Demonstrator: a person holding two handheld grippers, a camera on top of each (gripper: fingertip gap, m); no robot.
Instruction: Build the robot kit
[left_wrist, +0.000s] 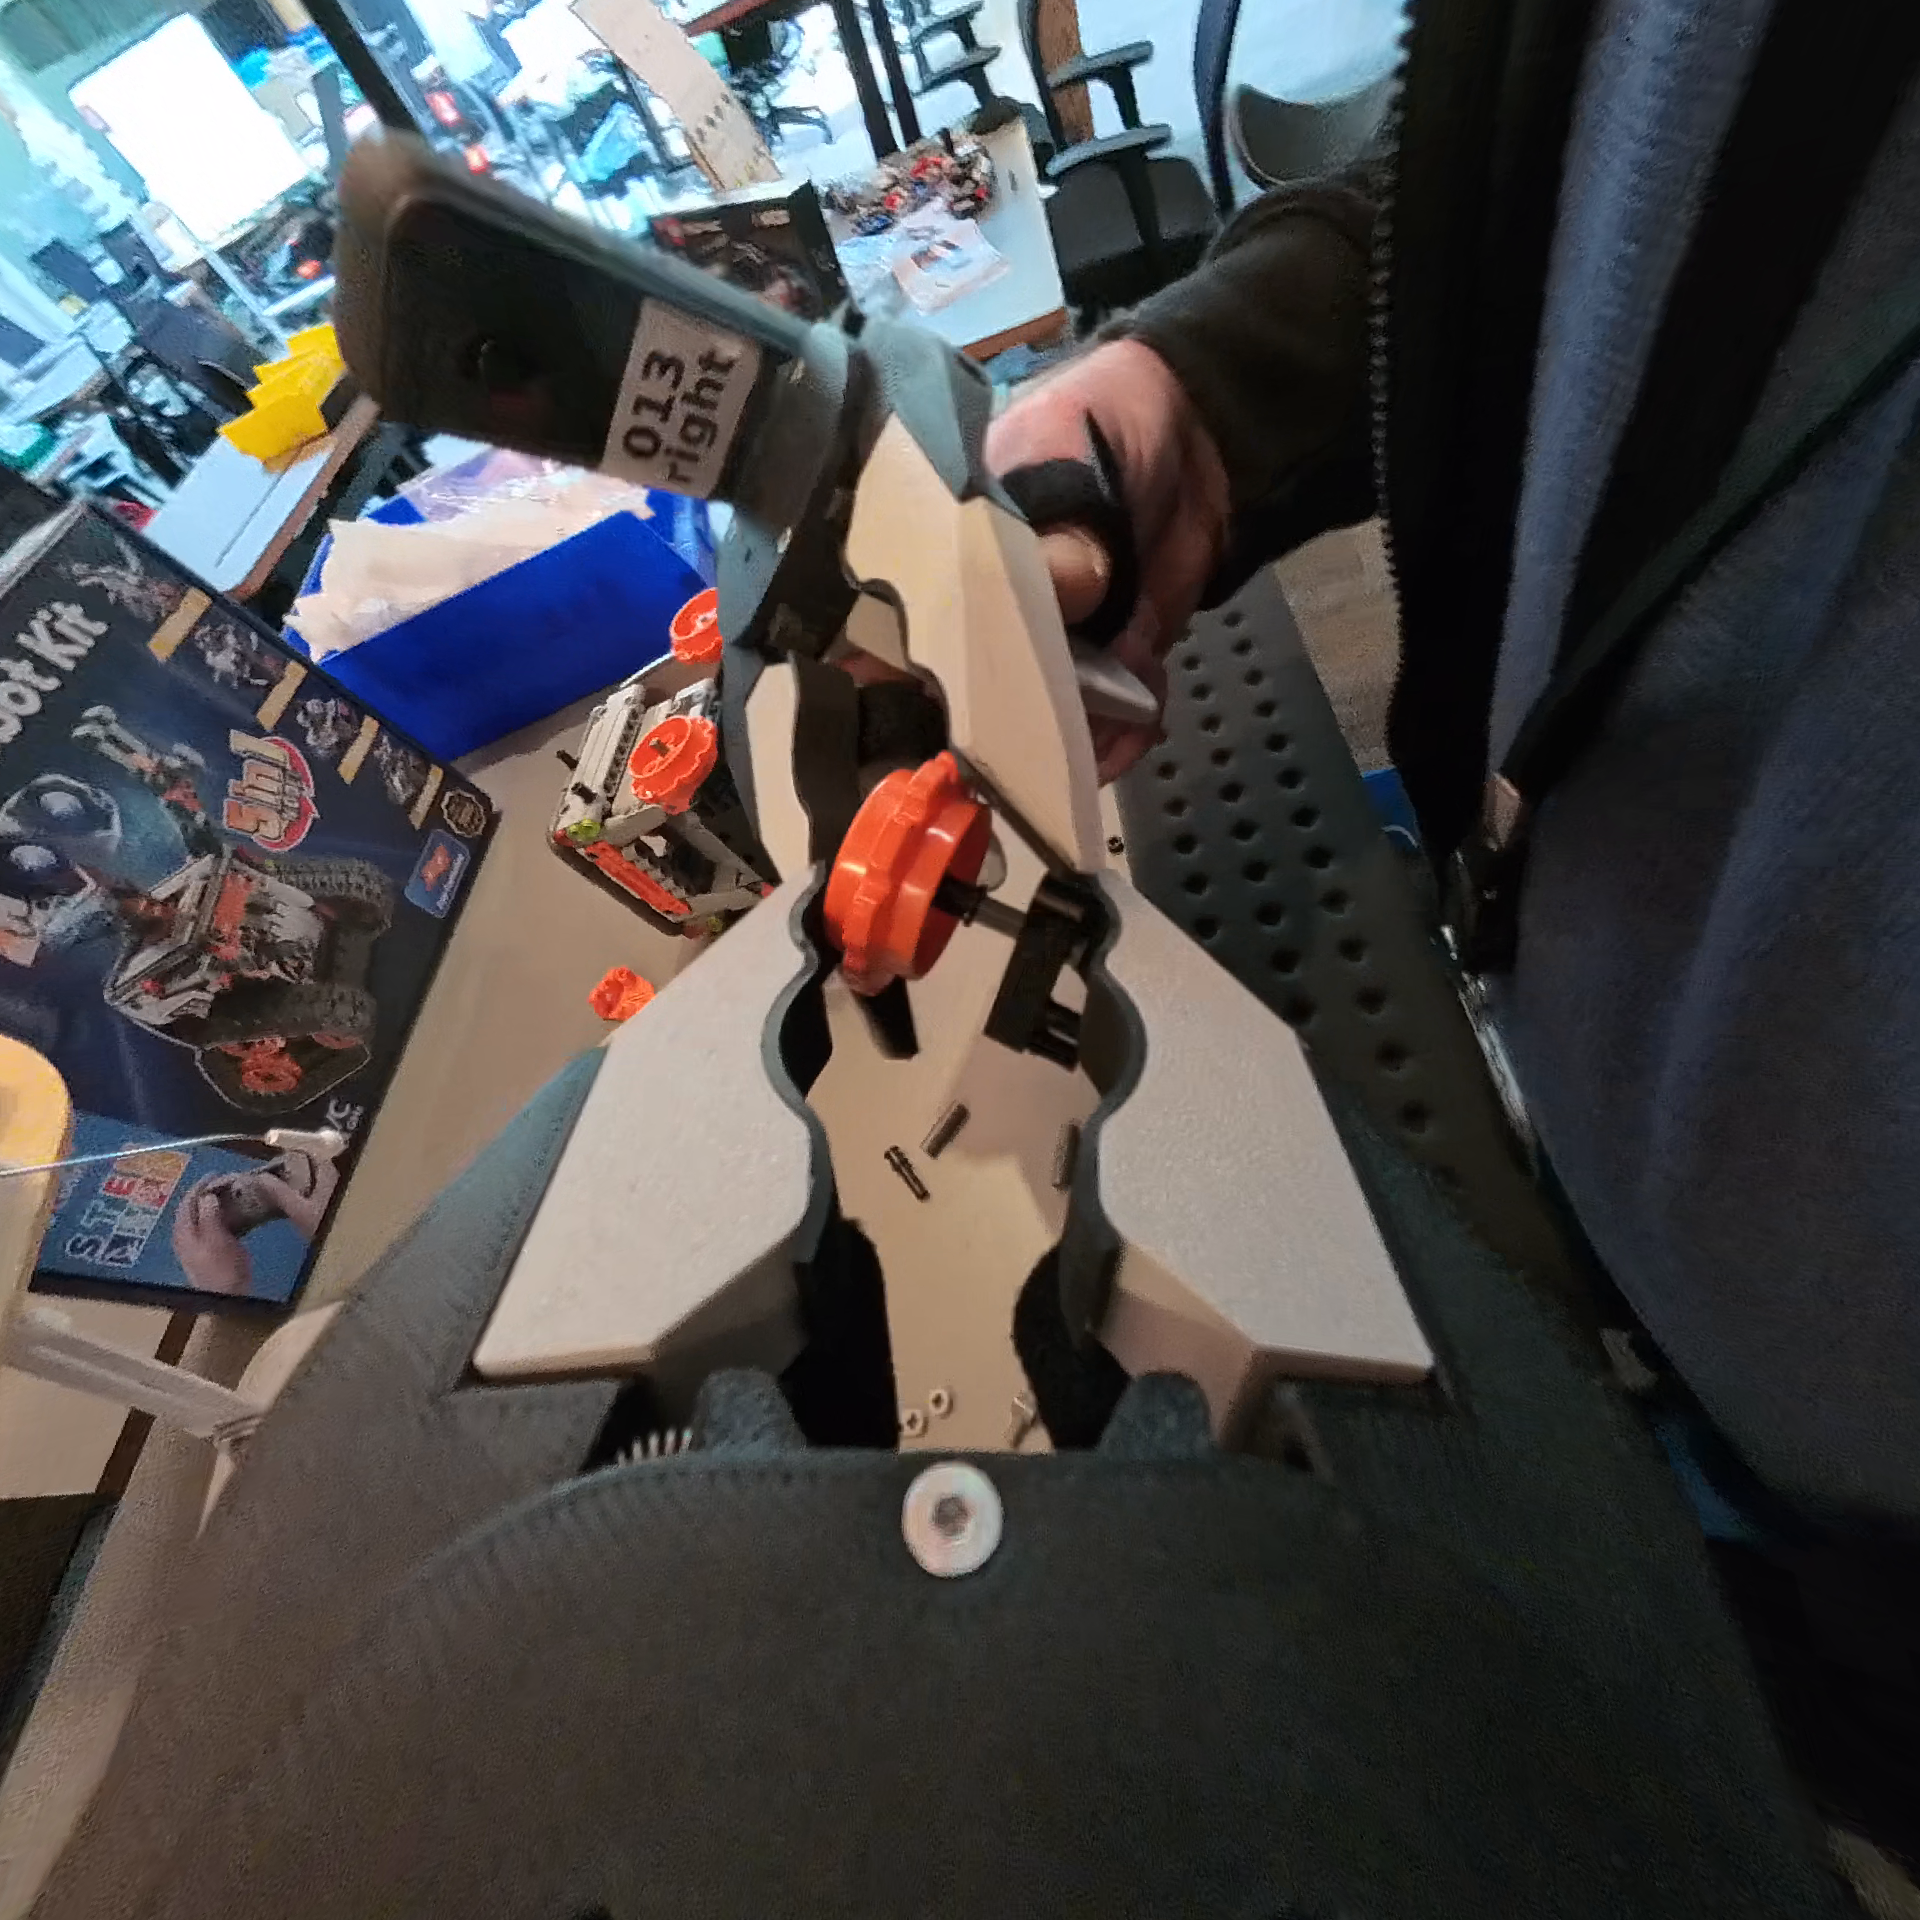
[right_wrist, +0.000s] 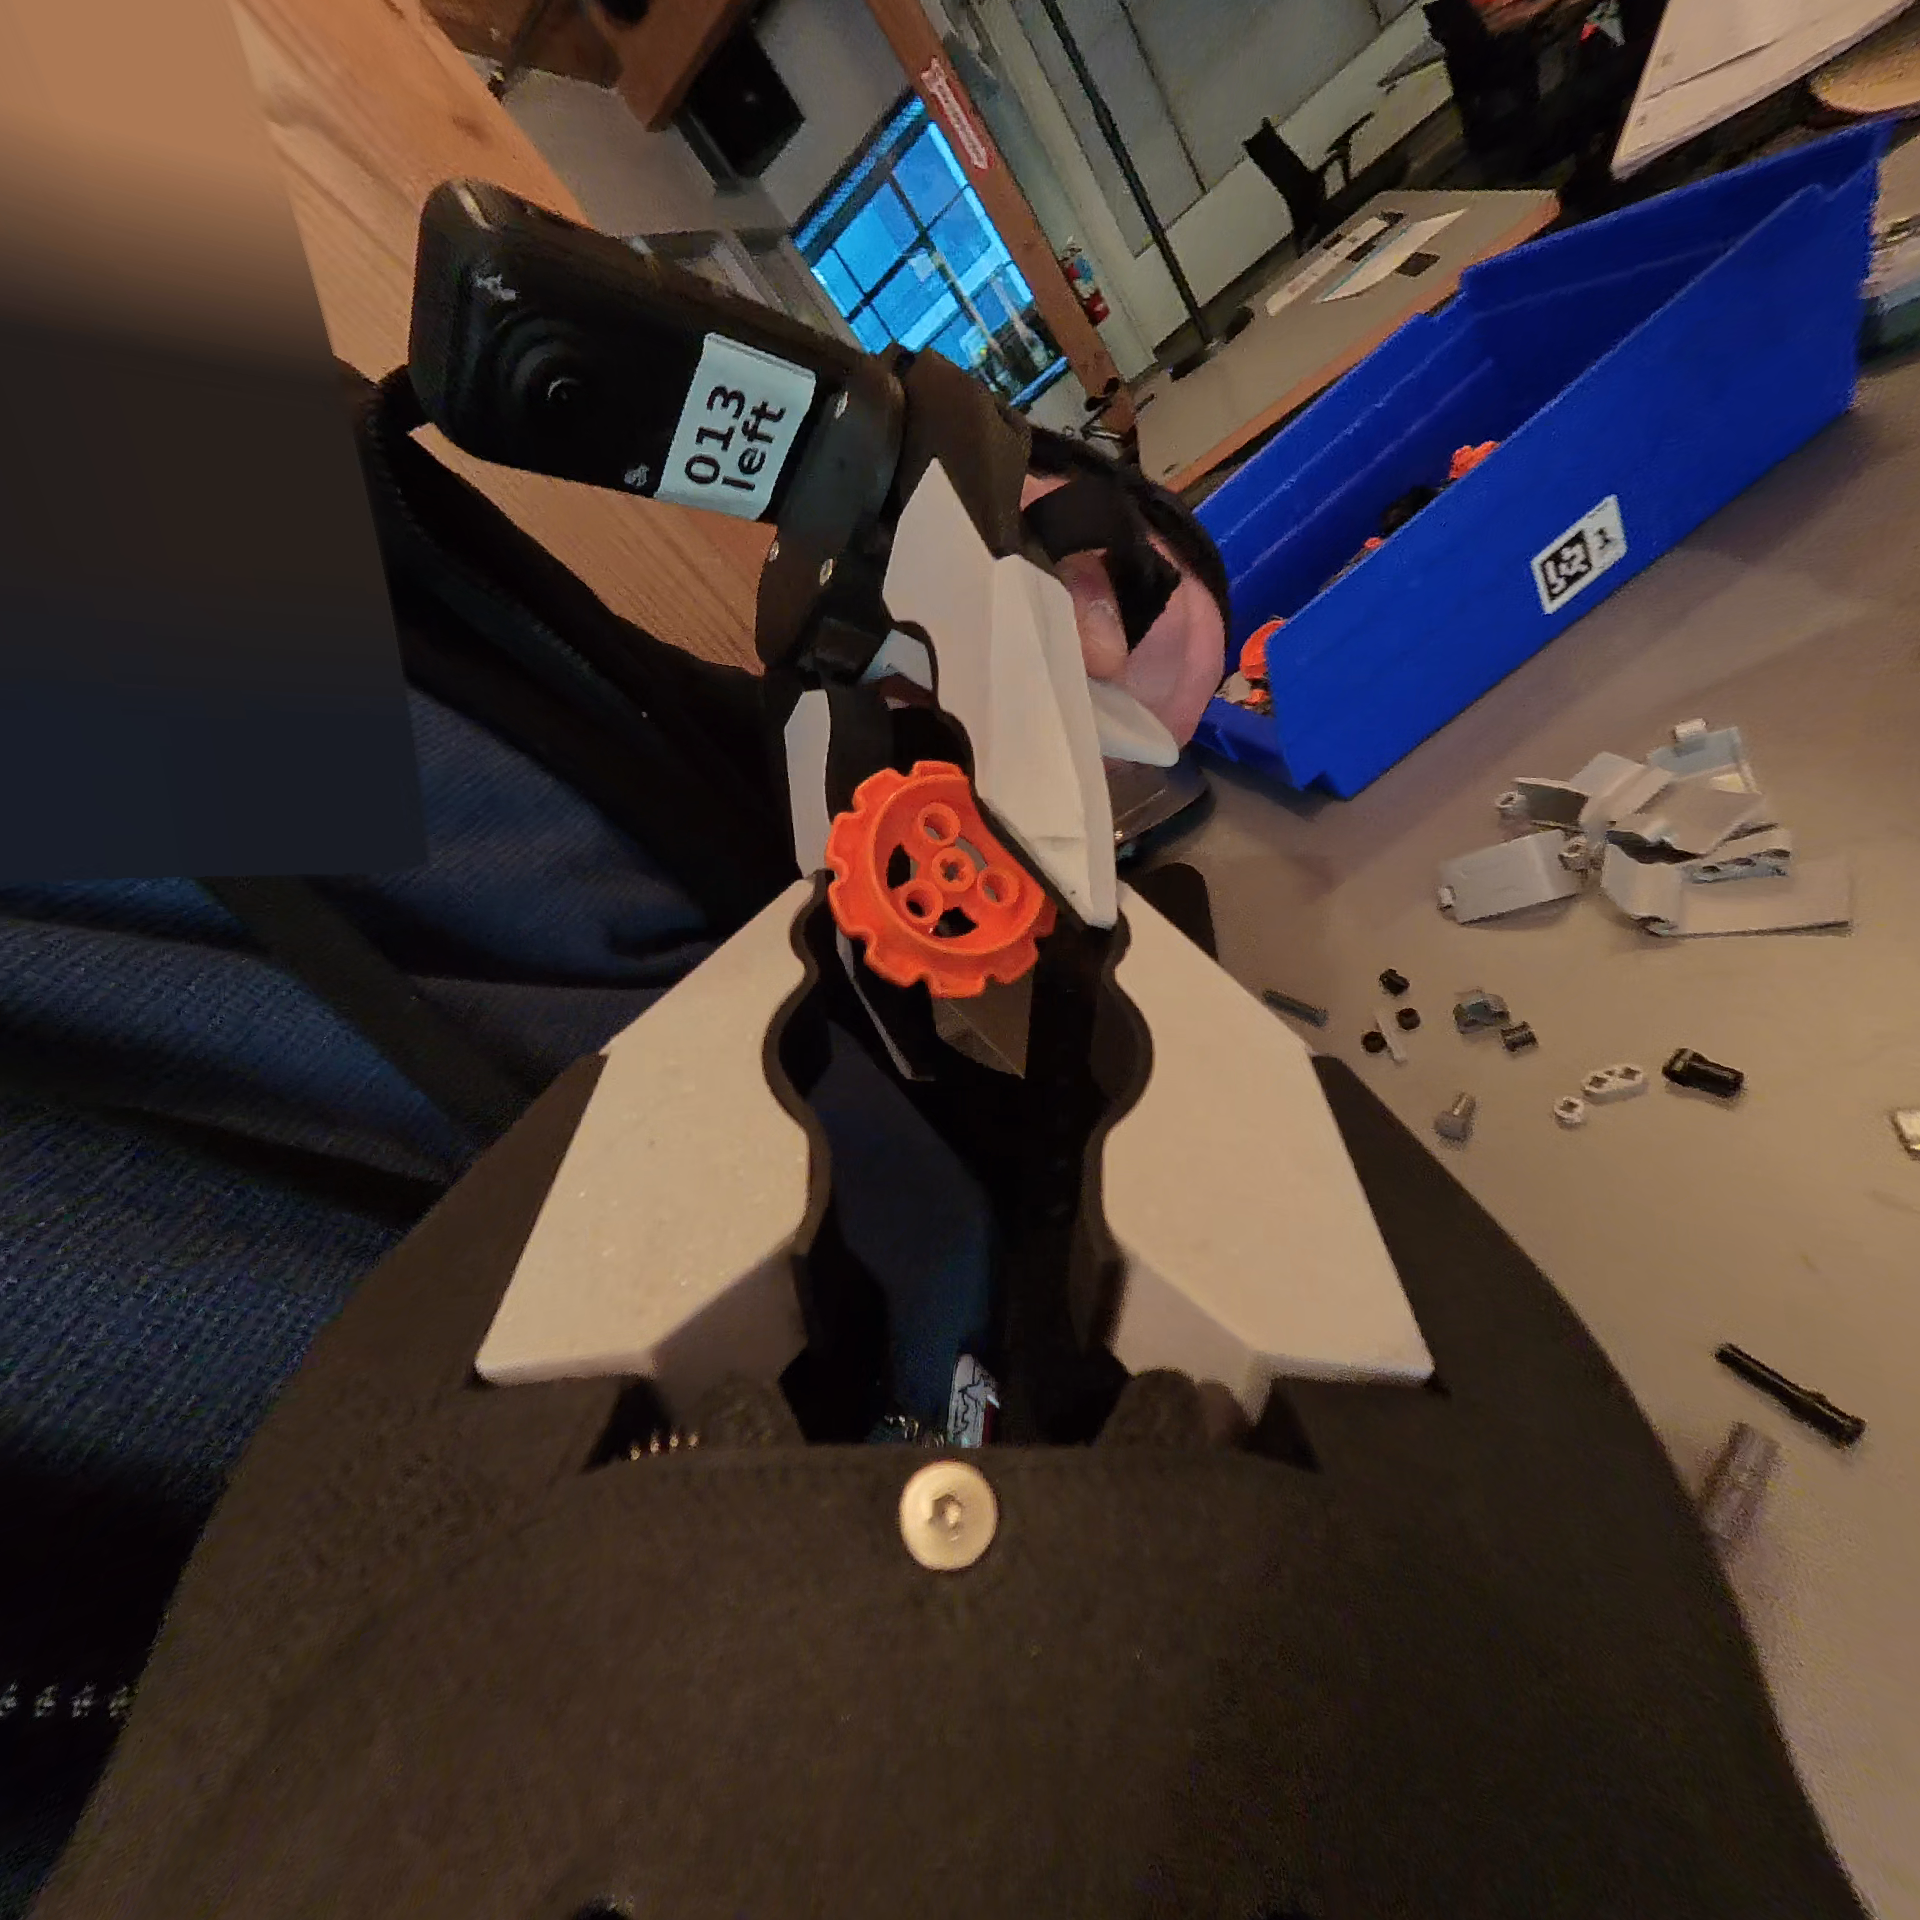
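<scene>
An orange toothed wheel (right_wrist: 940, 878) on a black axle sat gripped in the left hand-held gripper (right_wrist: 997, 883); the right hand-held gripper (right_wrist: 961, 935) stood open, its hold unclear.

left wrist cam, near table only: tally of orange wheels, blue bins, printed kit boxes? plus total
orange wheels: 4 (one up between the tools, two on the half-built model, one loose)
blue bin: 1
kit box: 1
total: 6
</scene>
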